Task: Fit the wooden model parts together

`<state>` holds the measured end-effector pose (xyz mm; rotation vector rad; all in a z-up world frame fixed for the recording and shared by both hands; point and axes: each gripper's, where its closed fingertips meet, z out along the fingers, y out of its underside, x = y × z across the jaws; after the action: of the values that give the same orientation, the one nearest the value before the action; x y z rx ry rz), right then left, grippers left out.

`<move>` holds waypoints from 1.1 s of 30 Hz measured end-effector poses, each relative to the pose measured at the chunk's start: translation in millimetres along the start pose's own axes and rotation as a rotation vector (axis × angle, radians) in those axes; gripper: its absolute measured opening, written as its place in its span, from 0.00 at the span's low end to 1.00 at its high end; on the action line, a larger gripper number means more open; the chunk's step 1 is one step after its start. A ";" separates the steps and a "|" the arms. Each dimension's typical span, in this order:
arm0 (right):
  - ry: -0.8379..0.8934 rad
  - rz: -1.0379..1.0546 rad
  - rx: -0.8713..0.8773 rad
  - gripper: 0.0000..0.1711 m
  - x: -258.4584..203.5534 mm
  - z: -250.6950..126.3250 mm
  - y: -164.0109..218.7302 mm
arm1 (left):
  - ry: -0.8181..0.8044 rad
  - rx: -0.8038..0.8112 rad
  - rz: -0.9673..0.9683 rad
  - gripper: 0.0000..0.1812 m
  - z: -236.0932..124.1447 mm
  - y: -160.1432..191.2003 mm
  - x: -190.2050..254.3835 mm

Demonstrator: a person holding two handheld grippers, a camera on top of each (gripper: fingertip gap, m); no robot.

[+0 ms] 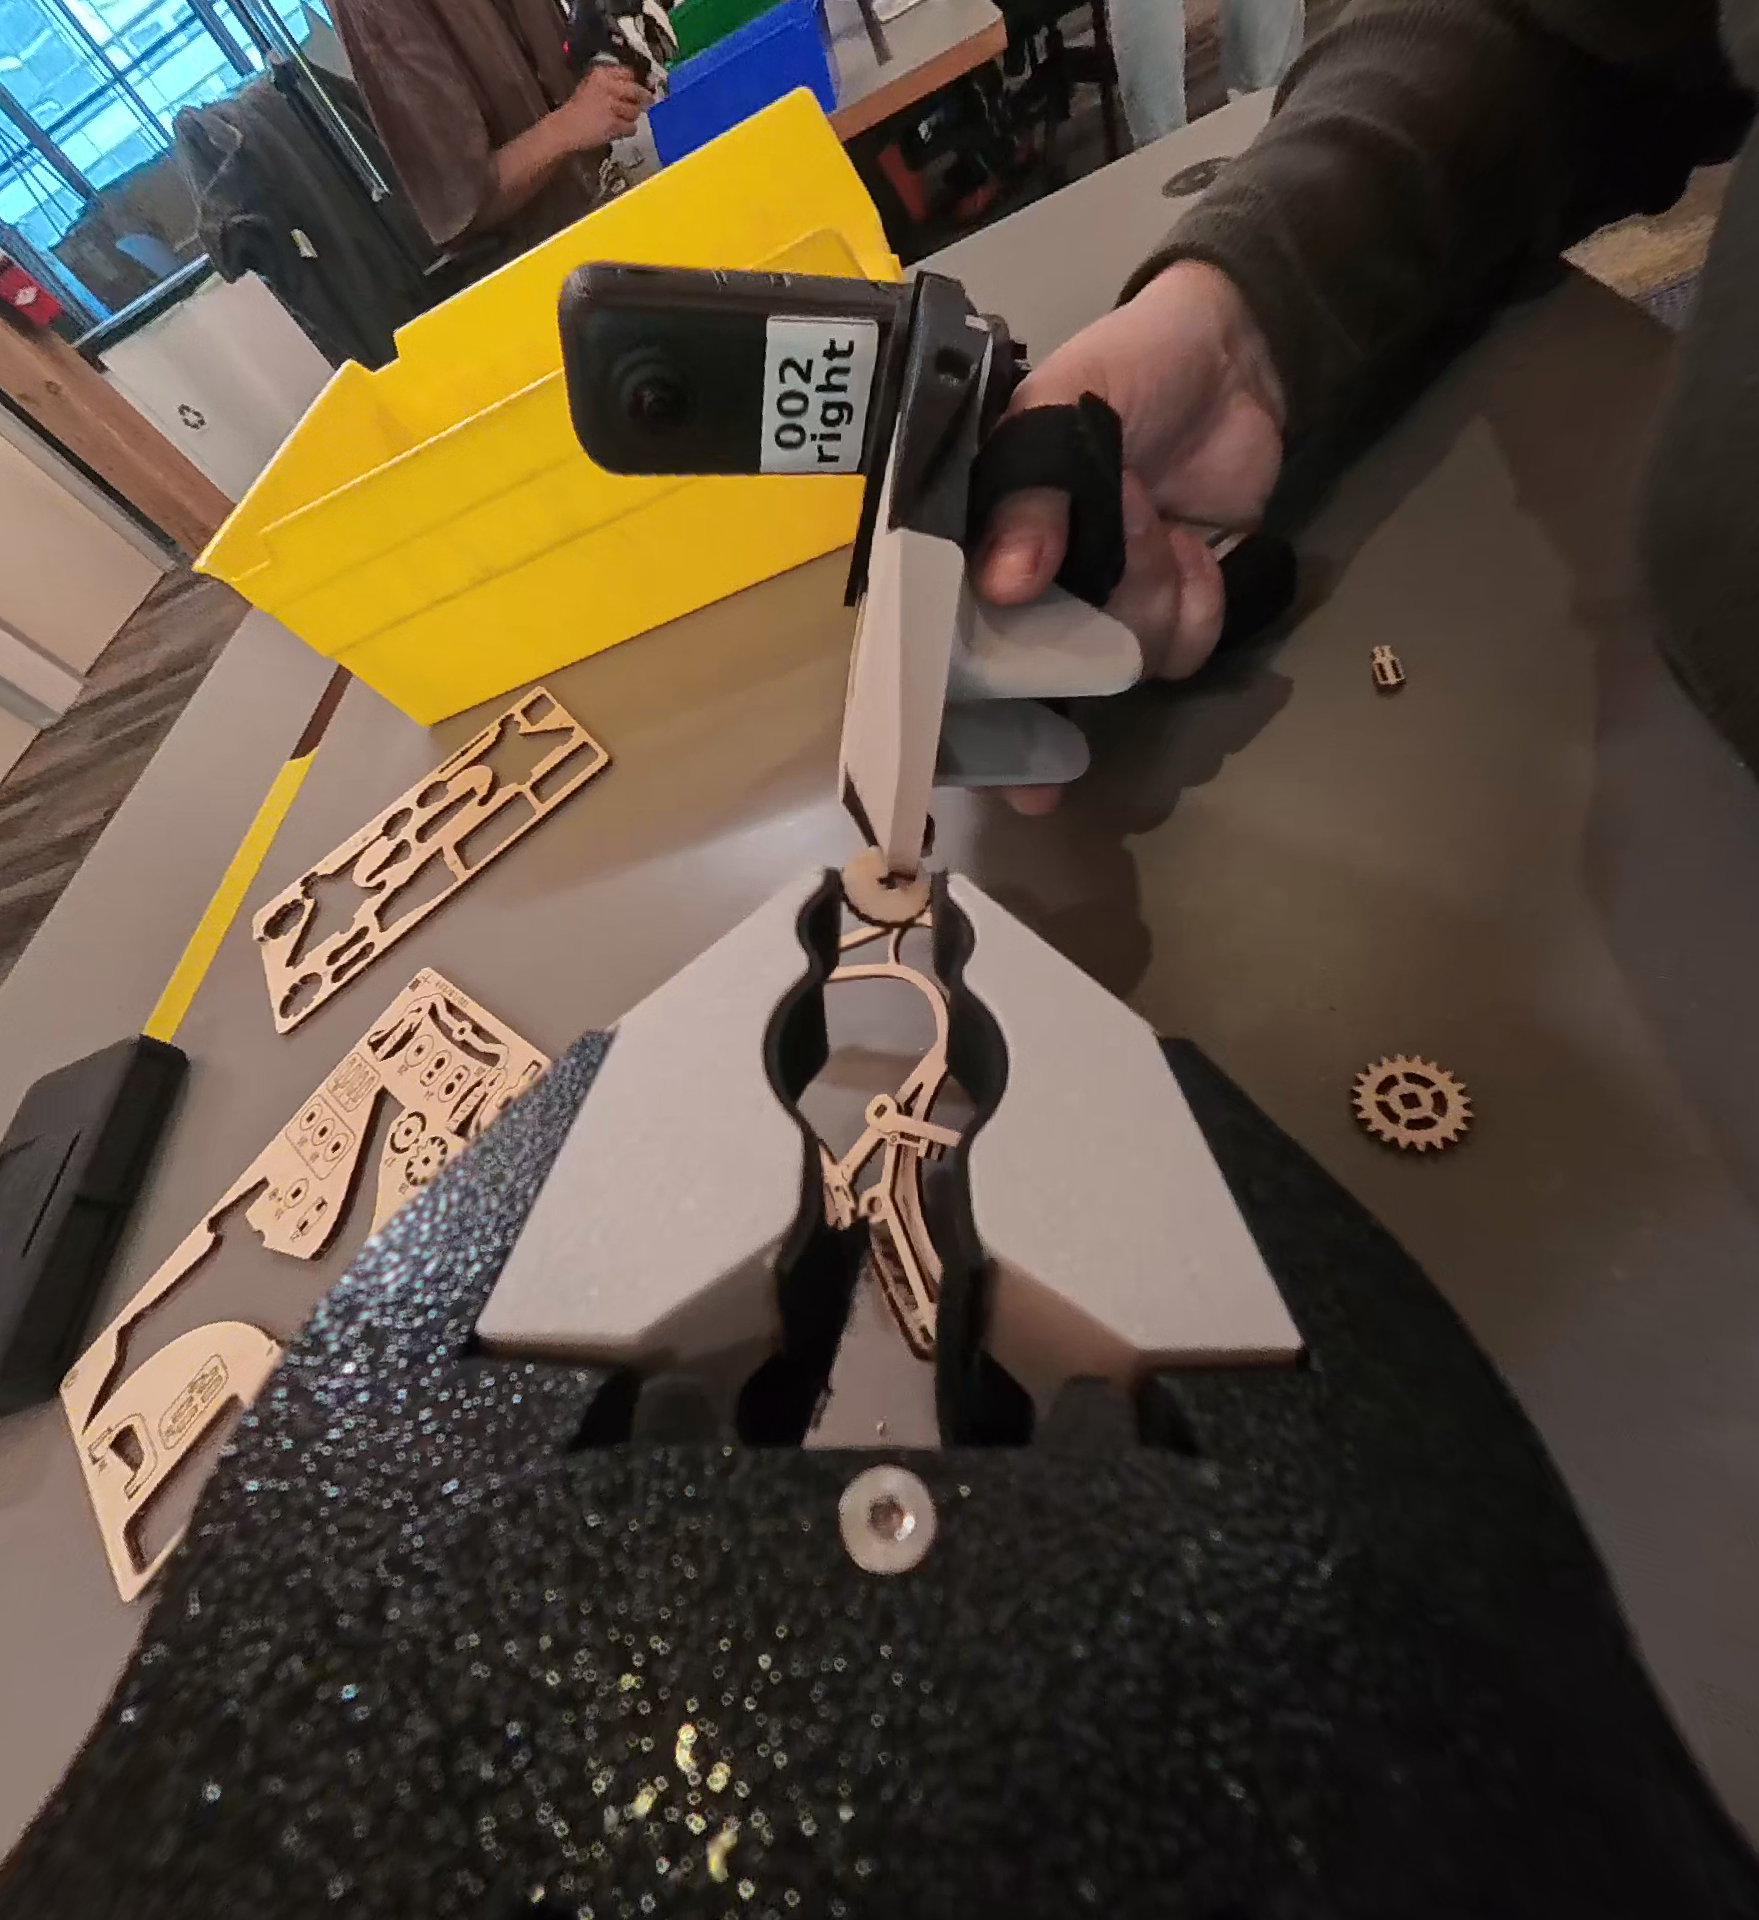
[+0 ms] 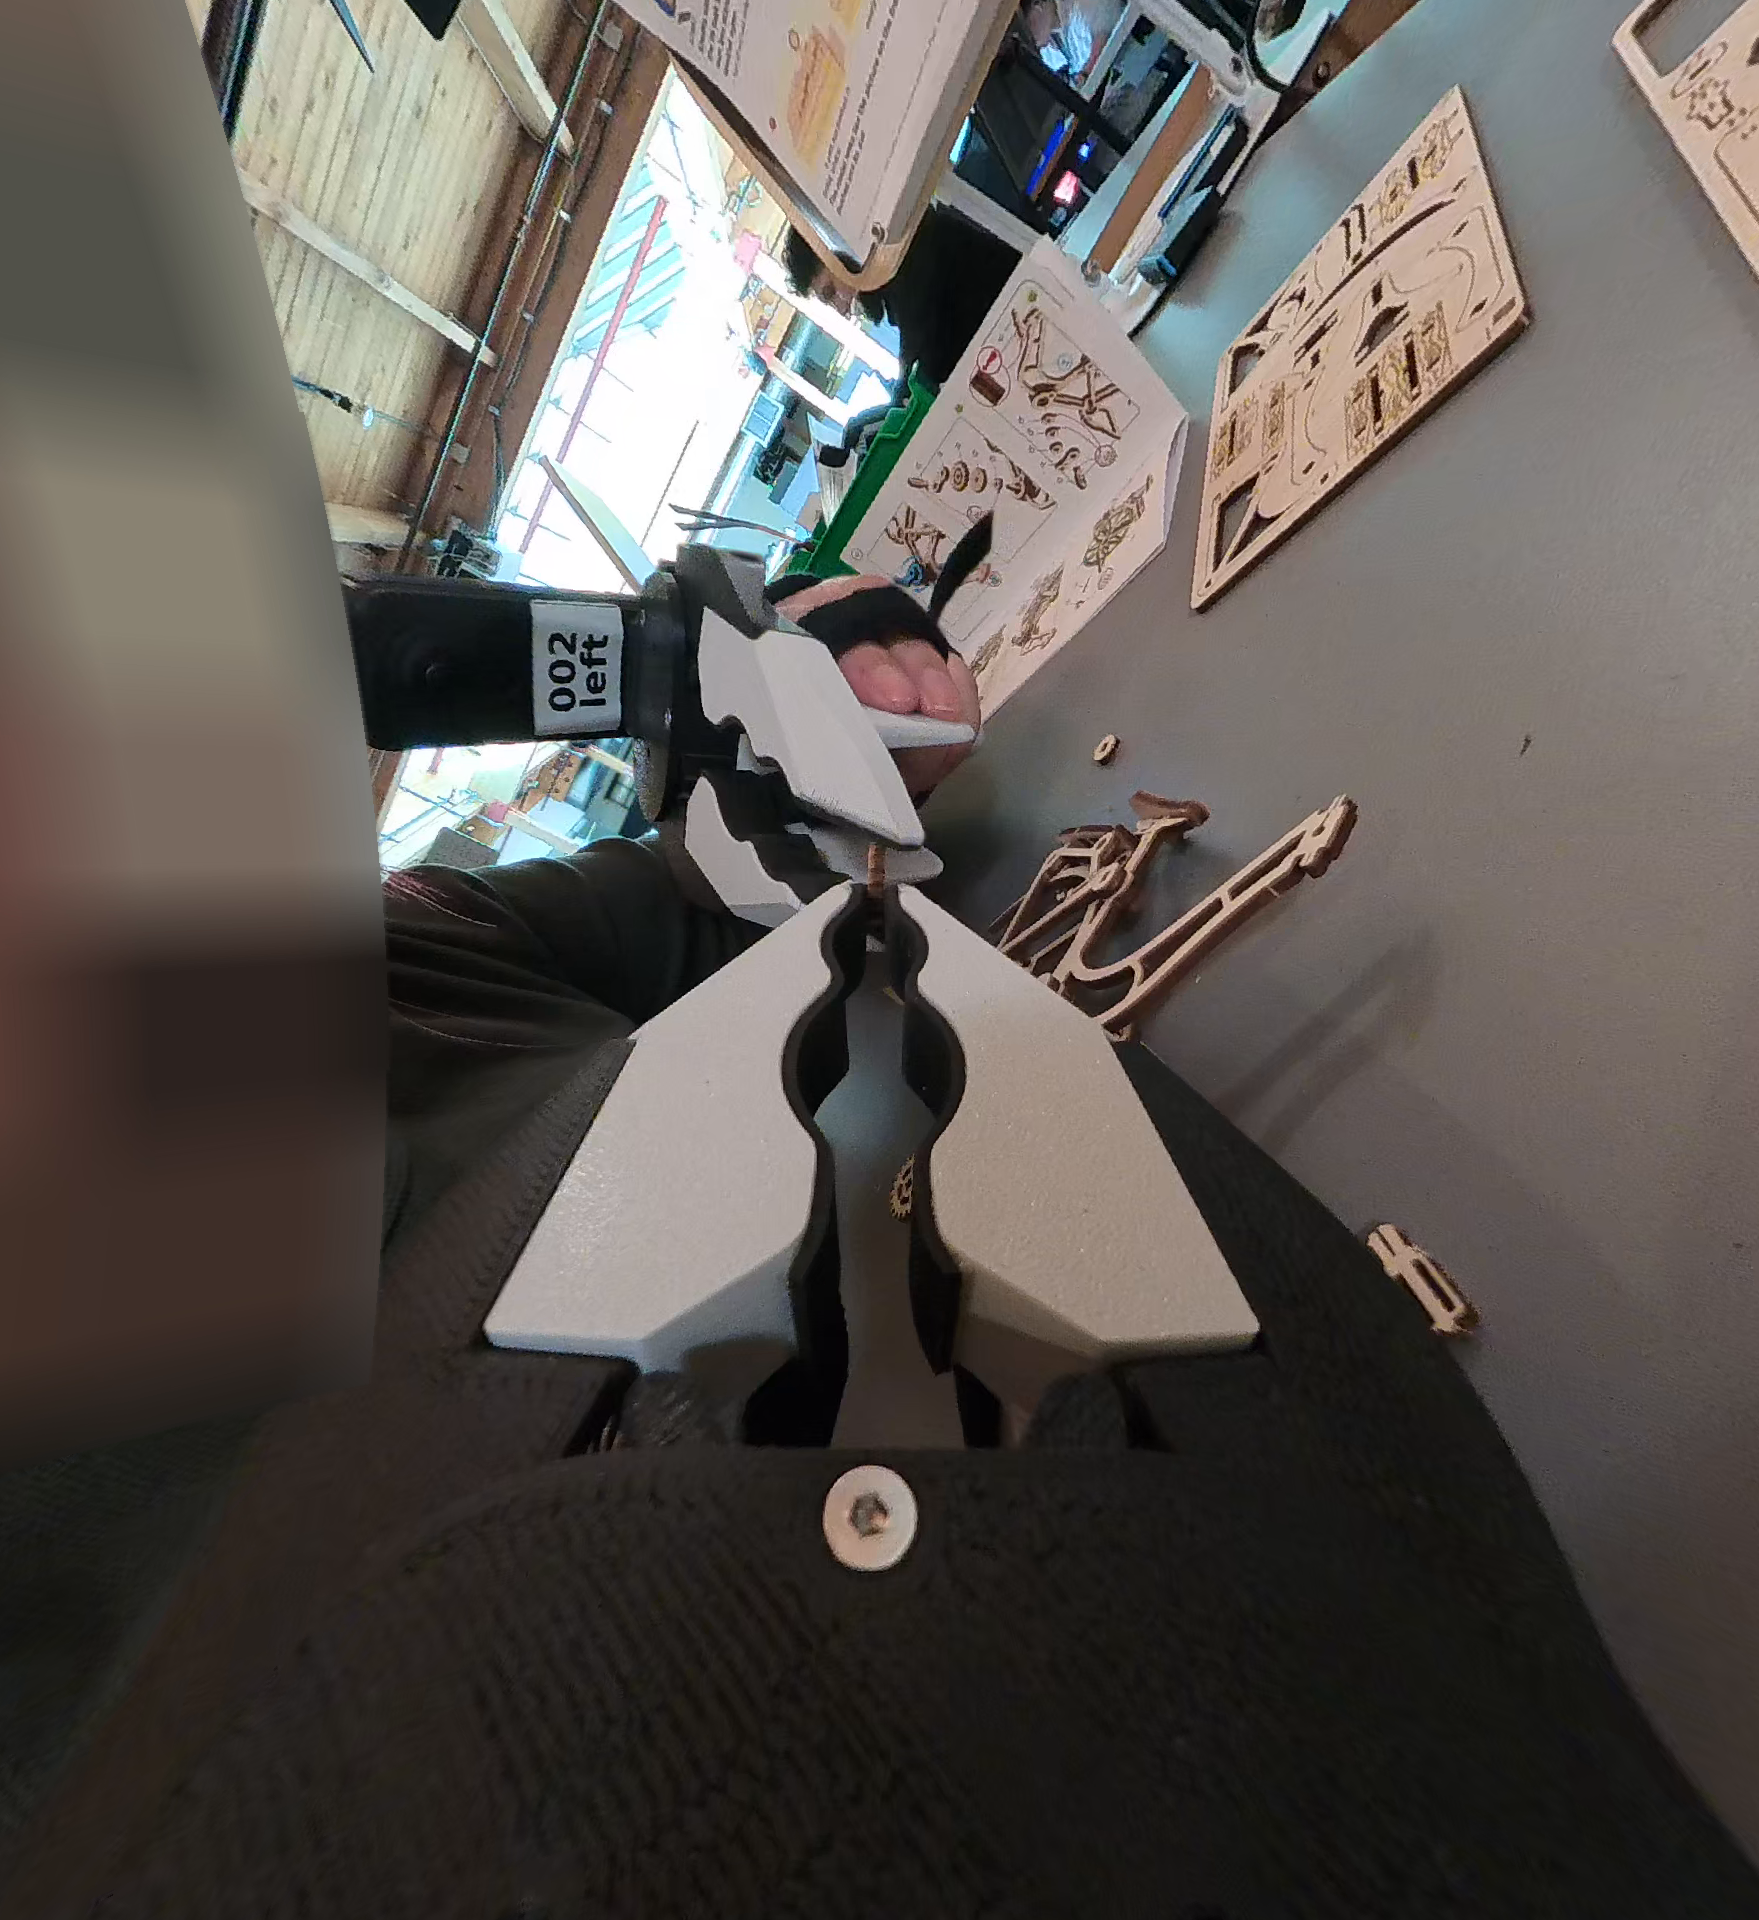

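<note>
Left gripper: jaws drawn together at the tips, clamped on the wooden frame piece, a curved openwork part that runs back between its 2 fingers; a small round wooden disc sits at the frame's far end, right at the fingertips. Right gripper comes down from above onto that disc, its tips meeting the left gripper's tips; in its own view the right gripper has its jaws nearly together around a thin wooden peg, but the grip point is crowded by the other tool, so I cannot tell whether it is actually clamped. Each gripper carries a black camera with a white label bearing printed writing; a hand with black finger straps holds the right one. Just right of the left gripper on the grey table: 1 wooden gear; farther right, 1 small wooden connector. To its left: 2 punched-out wooden sheets, with a third sheet beyond them, and a black case at the edge. Beyond those, a yellow bin. Right wrist view, right of the fingers: a loose wooden arm assembly, then an instruction leaflet with printed diagrams and 1 more part sheet.
</note>
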<state>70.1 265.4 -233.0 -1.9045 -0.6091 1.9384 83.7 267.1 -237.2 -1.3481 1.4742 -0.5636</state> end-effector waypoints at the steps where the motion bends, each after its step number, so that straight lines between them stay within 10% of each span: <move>1: 0.002 0.001 -0.002 0.00 0.4 0.2 0.3 | 0.006 -0.004 -0.004 0.08 -0.1 0.6 0.3; 7: 0.010 -0.055 -0.009 0.01 -1.7 1.3 0.9 | 0.040 -0.008 0.012 0.08 -2.7 1.7 0.2; 17: 0.205 -0.767 -0.142 0.23 4.1 -12.3 -4.0 | 0.425 0.023 -0.297 0.08 -4.3 13.5 0.3; 33: 0.239 -0.908 -0.253 0.22 8.4 -11.8 9.9 | 0.628 -0.023 -0.217 0.08 6.6 15.5 24.2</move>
<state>82.0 262.2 -245.3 -1.5218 -1.3841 1.0754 86.0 250.7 -261.7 -1.4287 1.8360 -1.1939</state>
